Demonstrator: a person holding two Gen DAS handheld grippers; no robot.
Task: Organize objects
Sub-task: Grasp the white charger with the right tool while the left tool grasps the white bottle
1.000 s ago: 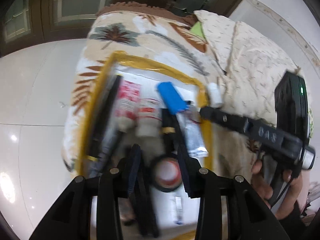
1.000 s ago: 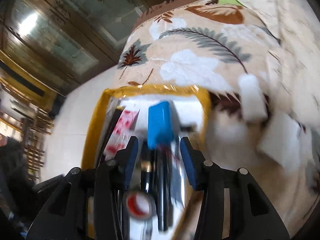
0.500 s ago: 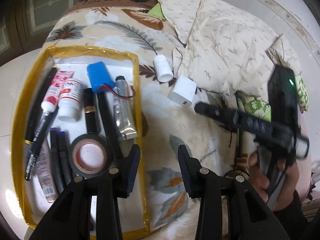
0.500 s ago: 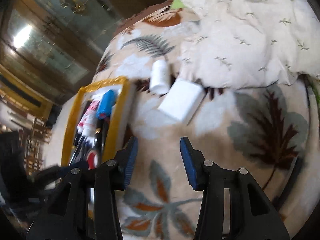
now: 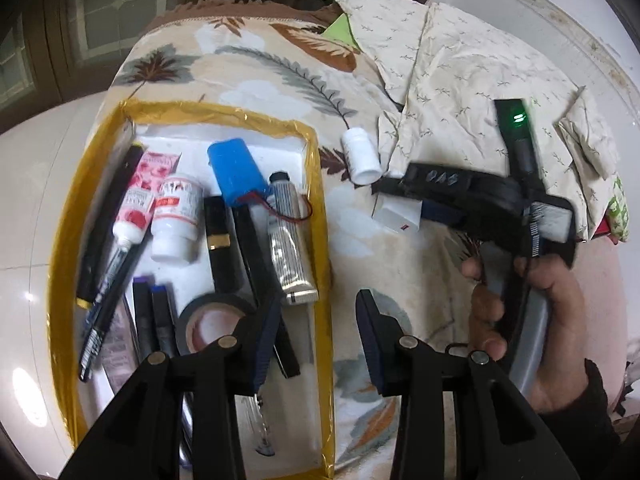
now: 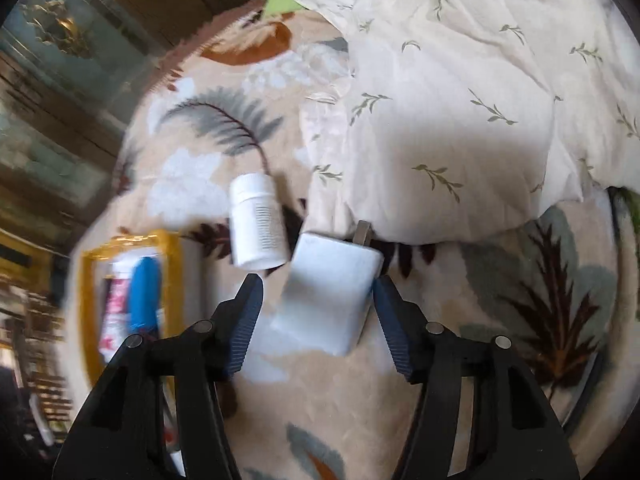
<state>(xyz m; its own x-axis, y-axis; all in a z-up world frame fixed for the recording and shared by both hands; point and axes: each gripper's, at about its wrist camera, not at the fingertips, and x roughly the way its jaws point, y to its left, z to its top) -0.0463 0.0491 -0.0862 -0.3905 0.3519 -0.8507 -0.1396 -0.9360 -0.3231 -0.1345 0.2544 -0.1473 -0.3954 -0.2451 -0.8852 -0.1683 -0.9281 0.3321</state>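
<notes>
A white bottle (image 6: 256, 224) lies just beside the charger (image 6: 328, 296), crowding its left; right side clear.

The yellow-edged tray (image 6: 130, 243) is motion-blurred at the right wrist view's left, its contents unreadable

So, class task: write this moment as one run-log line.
right gripper: jaws opening, straddling white charger, not gripping | left gripper: open, empty, over tray edge | white bottle: outside tray
</notes>
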